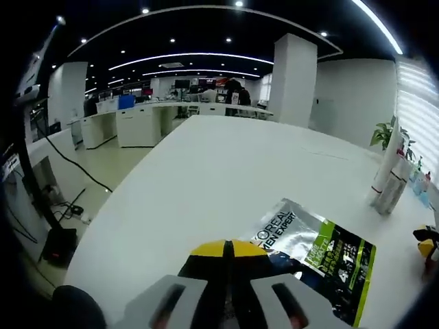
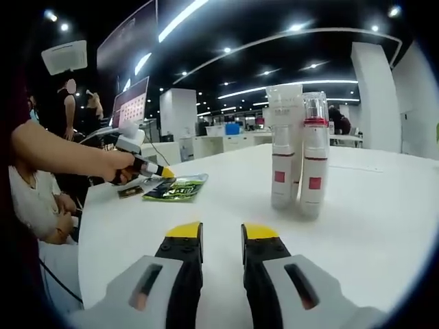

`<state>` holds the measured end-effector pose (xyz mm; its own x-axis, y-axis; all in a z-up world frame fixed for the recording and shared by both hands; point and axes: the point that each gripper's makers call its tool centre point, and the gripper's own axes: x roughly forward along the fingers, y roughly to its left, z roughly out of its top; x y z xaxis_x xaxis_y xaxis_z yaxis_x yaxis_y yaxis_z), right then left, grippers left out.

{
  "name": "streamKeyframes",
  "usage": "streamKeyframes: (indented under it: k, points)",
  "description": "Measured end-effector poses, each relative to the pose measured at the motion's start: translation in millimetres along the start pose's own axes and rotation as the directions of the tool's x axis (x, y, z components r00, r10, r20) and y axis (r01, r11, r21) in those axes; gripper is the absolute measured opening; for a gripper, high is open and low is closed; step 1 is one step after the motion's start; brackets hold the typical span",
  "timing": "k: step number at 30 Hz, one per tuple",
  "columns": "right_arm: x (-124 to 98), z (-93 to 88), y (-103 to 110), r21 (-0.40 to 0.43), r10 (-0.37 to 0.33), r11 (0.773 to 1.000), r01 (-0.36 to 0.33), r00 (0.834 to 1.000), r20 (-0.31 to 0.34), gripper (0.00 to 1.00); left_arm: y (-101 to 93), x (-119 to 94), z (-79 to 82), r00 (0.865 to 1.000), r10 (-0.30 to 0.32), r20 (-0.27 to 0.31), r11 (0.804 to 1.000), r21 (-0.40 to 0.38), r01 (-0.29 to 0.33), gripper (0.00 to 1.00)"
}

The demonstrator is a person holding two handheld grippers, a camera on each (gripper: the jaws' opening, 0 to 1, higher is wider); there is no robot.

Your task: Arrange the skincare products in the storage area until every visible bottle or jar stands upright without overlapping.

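Observation:
Two white pump bottles (image 2: 314, 164) with red bands and red square labels stand upright and close together on the white table (image 2: 370, 205). A taller white tube (image 2: 285, 103) stands just behind them. The same bottles (image 1: 389, 179) appear at the right edge of the left gripper view. A flat silver, black and green sachet (image 1: 315, 253) lies just right of my left gripper (image 1: 228, 248), whose yellow tips are shut together. From the right gripper view, a hand holds the left gripper (image 2: 167, 173) beside the sachet (image 2: 175, 187). My right gripper (image 2: 221, 233) is open with nothing between its fingers, short of the bottles.
A small dark card (image 2: 130, 192) lies near the sachet at the table's edge. A potted plant (image 1: 384, 133) stands beyond the bottles. A person sits at the left (image 2: 34, 199). Office desks (image 1: 140, 123) and cables on the floor lie past the table (image 1: 206, 178).

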<state>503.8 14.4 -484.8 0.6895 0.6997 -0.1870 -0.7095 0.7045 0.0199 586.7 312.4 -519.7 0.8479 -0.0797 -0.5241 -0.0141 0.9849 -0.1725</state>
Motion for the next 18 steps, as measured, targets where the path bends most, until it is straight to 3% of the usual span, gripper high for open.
streamKeyframes:
  k: [4,11,18]
  points:
    - [0.3,-0.4,1.5,-0.001,0.007,1.0,-0.007,1.0,-0.003,0.2,-6.4,-6.1,7.9,0.999,-0.045,0.031,0.999,-0.012,0.045,0.0]
    - [1.5,-1.0,8.9,-0.019,0.038,0.999,-0.038,0.999,-0.009,0.21,-31.1,-27.4,34.6,0.979,-0.169,0.112,0.985,-0.016,0.172,0.0]
    - [3.9,8.5,8.5,0.058,0.07,0.996,-0.071,0.997,0.012,0.29,-67.8,-58.8,60.2,0.939,-0.294,0.18,0.955,0.037,0.293,0.0]
